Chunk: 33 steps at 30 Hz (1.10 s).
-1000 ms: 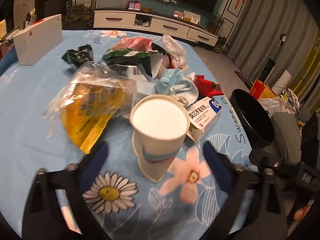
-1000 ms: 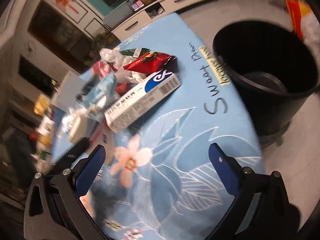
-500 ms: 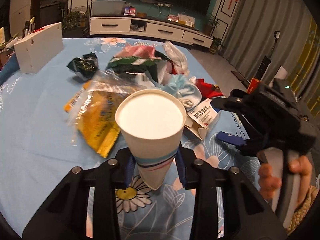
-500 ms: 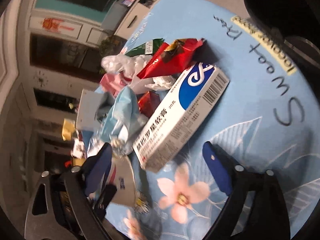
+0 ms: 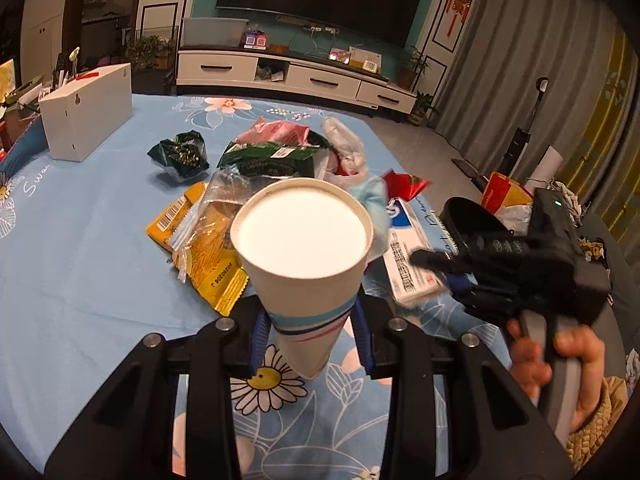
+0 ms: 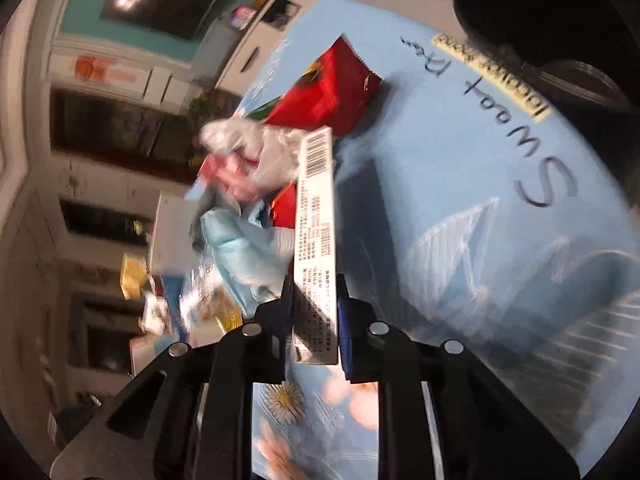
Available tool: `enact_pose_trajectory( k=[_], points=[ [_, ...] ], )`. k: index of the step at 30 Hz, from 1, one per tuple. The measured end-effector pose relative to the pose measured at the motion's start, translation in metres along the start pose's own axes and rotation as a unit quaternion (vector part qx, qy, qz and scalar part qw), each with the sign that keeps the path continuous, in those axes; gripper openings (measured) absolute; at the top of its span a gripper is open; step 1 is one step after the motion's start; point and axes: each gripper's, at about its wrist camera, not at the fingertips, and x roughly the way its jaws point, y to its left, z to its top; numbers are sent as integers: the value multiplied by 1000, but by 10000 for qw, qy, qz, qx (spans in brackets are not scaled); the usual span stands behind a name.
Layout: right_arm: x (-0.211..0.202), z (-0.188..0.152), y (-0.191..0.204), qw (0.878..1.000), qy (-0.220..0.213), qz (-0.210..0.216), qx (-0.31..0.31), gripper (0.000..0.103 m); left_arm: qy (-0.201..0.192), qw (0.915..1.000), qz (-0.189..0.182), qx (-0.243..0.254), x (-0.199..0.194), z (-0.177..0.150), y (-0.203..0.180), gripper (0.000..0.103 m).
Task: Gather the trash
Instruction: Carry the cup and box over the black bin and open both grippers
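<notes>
Left gripper [image 5: 308,332] clamped on cup [image 5: 302,256], clear of cloth. Right gripper [image 6: 314,320], jaws just closing, pinched on box [image 6: 316,248] edge-on. Bin [image 6: 560,32] ahead-right, past table [image 6: 460,184] edge. Keep both grips firm, lift box clear of wrappers [image 6: 324,92], carry over rim before releasing.

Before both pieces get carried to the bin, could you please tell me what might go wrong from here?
The left claw pinches the paper cup low on its narrow base, so the cup may crumple or tip out. The right claw, whose jaws have just been closing, grips the medicine box by one end only; it could swing or slip. Lifting it may also drag the blue mask lying against it.
</notes>
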Motion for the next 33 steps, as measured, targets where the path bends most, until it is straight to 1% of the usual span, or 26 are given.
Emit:
enact_pose_trajectory(
  k=[2,4,6,8,10,12,14,15,17,20,23,27,31,32,33],
  points=[
    [-21,-11,5,9975,-195,-259,-621,20,-29,10000,-56,57,-3,1,-6,36],
    [-42,-18,4,9924,-427,-511,-1039,20,-41,9997,-172,155,-4,5,-16,36],
    [-56,-21,3,9885,-615,-560,-1266,20,17,9990,-369,246,1,10,-28,36],
    [-80,-16,1,9815,-978,-662,-1510,20,100,9977,-600,297,7,17,-41,36],
    [-98,-11,-1,9767,-1248,-703,-1598,20,121,9952,-874,421,16,26,-60,36],
    [-112,-1,-8,9732,-1483,-742,-1593,20,121,9927,-1055,571,27,34,-79,36],
    [-120,15,-20,9712,-1699,-857,-1432,20,198,9908,-1164,658,41,42,-94,36],
    [-124,21,-27,9716,-1735,-888,-1345,20,279,9888,-1285,710,52,49,-106,36],
    [-126,37,-47,9706,-1859,-1007,-1154,20,346,9863,-1378,840,68,58,-127,36],
    [-126,61,-74,9706,-1955,-1109,-864,20,414,9794,-1584,1180,99,72,-173,36],
    [-124,76,-89,9693,-2024,-1210,-702,20,519,9744,-1730,1336,127,79,-205,36],
    [-125,94,-112,9667,-2115,-1341,-530,20,741,9702,-1760,1491,170,81,-240,37],
    [-121,104,-129,9674,-2021,-1459,-440,20,993,9679,-1606,1657,205,76,-263,37],
    [-119,107,-133,9684,-1956,-1481,-443,21,1041,9671,-1617,1667,211,75,-266,41],
    [-118,107,-136,9690,-1916,-1499,-425,24,1147,9654,-1643,1668,219,74,-268,57]
  ],
)
